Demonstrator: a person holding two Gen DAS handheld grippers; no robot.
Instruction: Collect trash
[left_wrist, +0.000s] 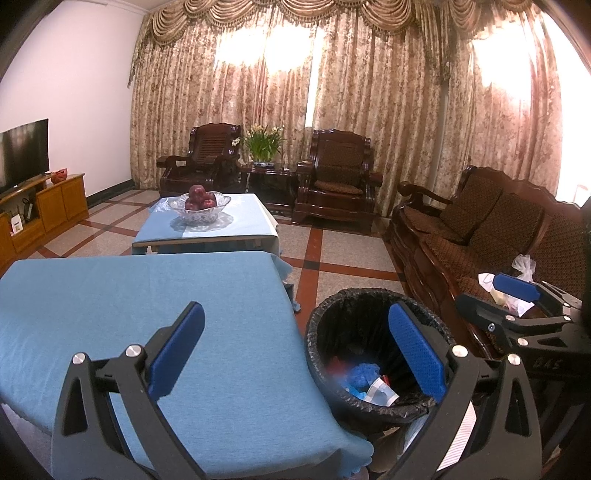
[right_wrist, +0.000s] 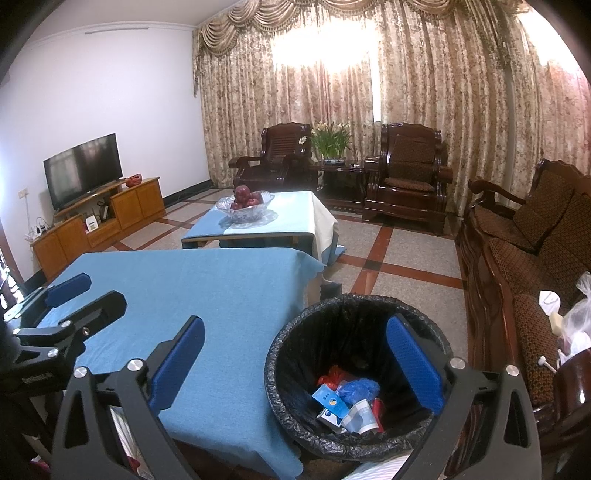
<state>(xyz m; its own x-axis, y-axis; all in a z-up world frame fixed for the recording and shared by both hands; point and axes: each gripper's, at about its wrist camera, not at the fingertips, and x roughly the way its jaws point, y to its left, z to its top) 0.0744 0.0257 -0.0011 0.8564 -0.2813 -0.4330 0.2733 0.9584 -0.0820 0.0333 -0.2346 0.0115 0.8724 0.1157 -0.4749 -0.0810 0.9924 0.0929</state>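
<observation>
Beside the near counter (left_wrist: 129, 295) draped in a plain blue cloth, a round wastebasket lined with a black plastic bag (left_wrist: 332, 321) stands on the tiled floor, just off the counter's right edge. At its bottom lies the collected trash (right_wrist: 347, 400): a crumpled blue wrapper, a red scrap, and several blue-and-white paper packets. Both pairs of tongs hang above this corner, each spread wide and holding nothing. The left tongs (left_wrist: 295, 354) straddle the gap, one blue-padded finger over the cloth and the other over the bin's opening. The right tongs (right_wrist: 295, 363) stand likewise, one finger over the cloth and the other inside the bin's rim as seen from the right wrist. In the left wrist view the right tongs appear at the right edge, in front of a dark carved wooden sofa (left_wrist: 480, 229) with brown patterned cushions, where a clear plastic bag (right_wrist: 580, 317) and some white items rest on the seat. Farther off, a second counter (left_wrist: 221, 225) with a blue and white cloth carries a cut-glass bowl of dark red apples (left_wrist: 199, 206). Two dark wooden armchairs (left_wrist: 340, 177) flank a potted flowering plant (left_wrist: 264, 142) before floral curtains, and a black flat television (right_wrist: 83, 168) sits on a low wooden cabinet at the left wall.
</observation>
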